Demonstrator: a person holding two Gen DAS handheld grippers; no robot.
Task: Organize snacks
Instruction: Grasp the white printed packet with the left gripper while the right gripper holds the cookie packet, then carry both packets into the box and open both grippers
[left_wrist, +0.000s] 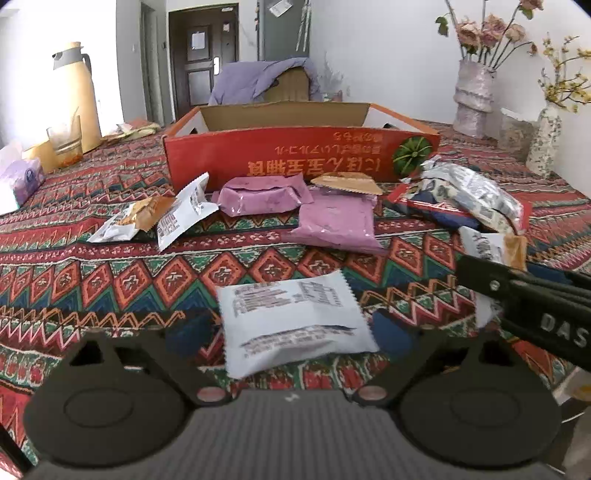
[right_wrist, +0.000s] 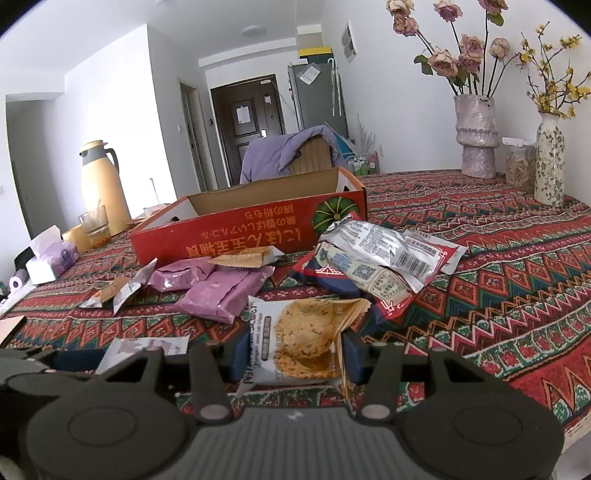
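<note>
Nearest the left wrist camera, the left gripper (left_wrist: 295, 332) has its 2 fingers spread wide on either side of a white packet (left_wrist: 295, 325) lying printed side up on the patterned tablecloth (left_wrist: 110, 269), the pads clear of its edges. Only the right wrist camera shows the front of the cookie packet (right_wrist: 299, 343), pinched between the 2 fingers of the right gripper (right_wrist: 295, 354); from the left view that gripper appears as a black arm at the right edge, with just a corner of its packet visible. The right view alone takes in the bare cloth stretching to the table's right rim, wide open room for moving. Beyond the grippers lie 2 purple packs (left_wrist: 295, 206), touching, with 1 tan-edged packet (left_wrist: 347, 183) resting against the far one; to the left, 2 small white-and-tan packets (left_wrist: 155, 218) overlap; to the right, a heap of silver and red-blue bags (right_wrist: 373, 258), its count hard to tell. Behind them all stands 1 open red cardboard box (left_wrist: 295, 151), its interior mostly hidden. At the far left are 1 yellow thermos (left_wrist: 75, 96), 1 glass (left_wrist: 65, 142) and 1 tissue pack (right_wrist: 51, 258); at the far right, 2 flower vases (right_wrist: 476, 136) near the wall.
</note>
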